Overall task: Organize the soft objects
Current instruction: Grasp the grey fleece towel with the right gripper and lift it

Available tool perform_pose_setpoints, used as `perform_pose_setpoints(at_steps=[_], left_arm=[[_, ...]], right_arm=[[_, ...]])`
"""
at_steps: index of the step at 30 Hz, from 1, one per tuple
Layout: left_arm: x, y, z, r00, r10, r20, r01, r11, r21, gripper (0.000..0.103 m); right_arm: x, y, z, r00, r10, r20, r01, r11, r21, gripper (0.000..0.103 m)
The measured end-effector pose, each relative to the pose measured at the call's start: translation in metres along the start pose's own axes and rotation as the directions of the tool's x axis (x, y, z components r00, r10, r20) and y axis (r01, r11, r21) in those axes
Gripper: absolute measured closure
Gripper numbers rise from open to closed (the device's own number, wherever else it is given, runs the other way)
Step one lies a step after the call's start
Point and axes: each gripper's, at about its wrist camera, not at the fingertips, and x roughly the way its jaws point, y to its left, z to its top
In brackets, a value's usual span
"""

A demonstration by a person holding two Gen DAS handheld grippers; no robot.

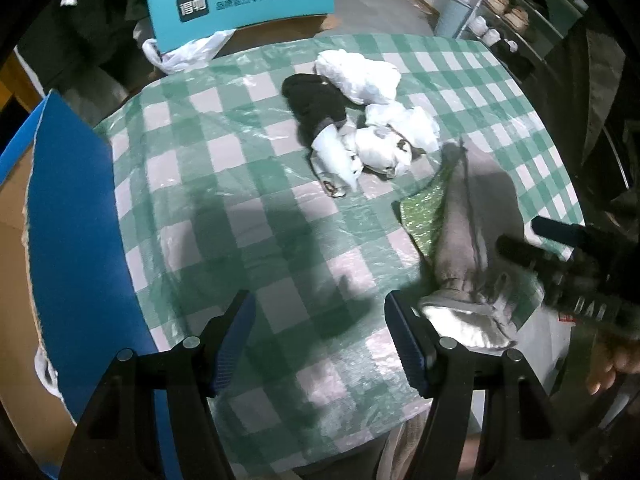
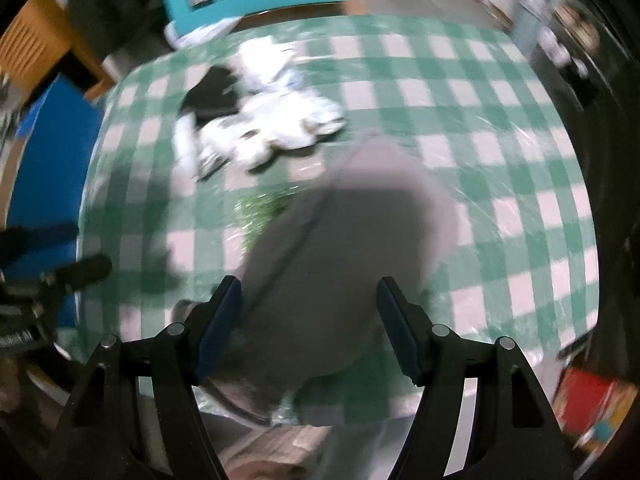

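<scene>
A grey garment [image 1: 468, 240] lies on the green-checked tablecloth [image 1: 240, 184] near the front right edge, over a shiny green piece [image 1: 424, 216]. A pile of white soft items [image 1: 384, 136] and a black one [image 1: 316, 104] sits at the table's middle. My left gripper [image 1: 320, 344] is open and empty above the cloth, left of the garment. My right gripper [image 2: 310, 328] is open, its jaws either side of the grey garment [image 2: 344, 248], above it; that view is blurred. The right gripper also shows in the left wrist view [image 1: 560, 264].
A turquoise chair back [image 1: 240, 0] stands behind the table with a white plastic bag [image 1: 180, 52]. A blue board [image 1: 80, 240] stands at the left edge. Shelves with shoes [image 1: 516, 12] are at the back right. A red box [image 2: 592, 400] lies on the floor.
</scene>
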Motion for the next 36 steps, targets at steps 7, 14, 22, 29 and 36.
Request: perform_pose_setpoints(at_steps=[7, 14, 22, 29, 36], left_arm=[[0.006, -0.001, 0.005, 1.000, -0.029, 0.012, 0.029, 1.000, -0.008, 0.034], [0.018, 0.000, 0.013, 0.999, -0.043, 0.003, 0.043, 0.998, -0.039, 0.034], [0.022, 0.005, 0.013, 0.999, -0.039, -0.014, 0.038, 0.998, -0.054, 0.034], [0.023, 0.009, 0.013, 0.999, -0.039, -0.022, 0.037, 0.997, -0.061, 0.034], [0.025, 0.013, 0.015, 0.999, -0.040, -0.021, 0.038, 0.997, -0.072, 0.034]], right_arm=[[0.008, -0.050, 0.001, 0.998, 0.062, -0.028, -0.053, 0.965, 0.257, 0.033], [0.021, -0.055, 0.002, 0.992, 0.119, -0.051, -0.097, 0.944, 0.314, 0.033], [0.047, -0.038, 0.011, 0.990, 0.105, -0.097, -0.082, 0.973, 0.217, 0.034], [0.050, -0.015, 0.020, 0.989, 0.111, -0.096, -0.105, 0.992, 0.067, 0.072], [0.021, -0.019, 0.023, 0.988, 0.145, -0.042, -0.145, 0.989, 0.019, 0.087]])
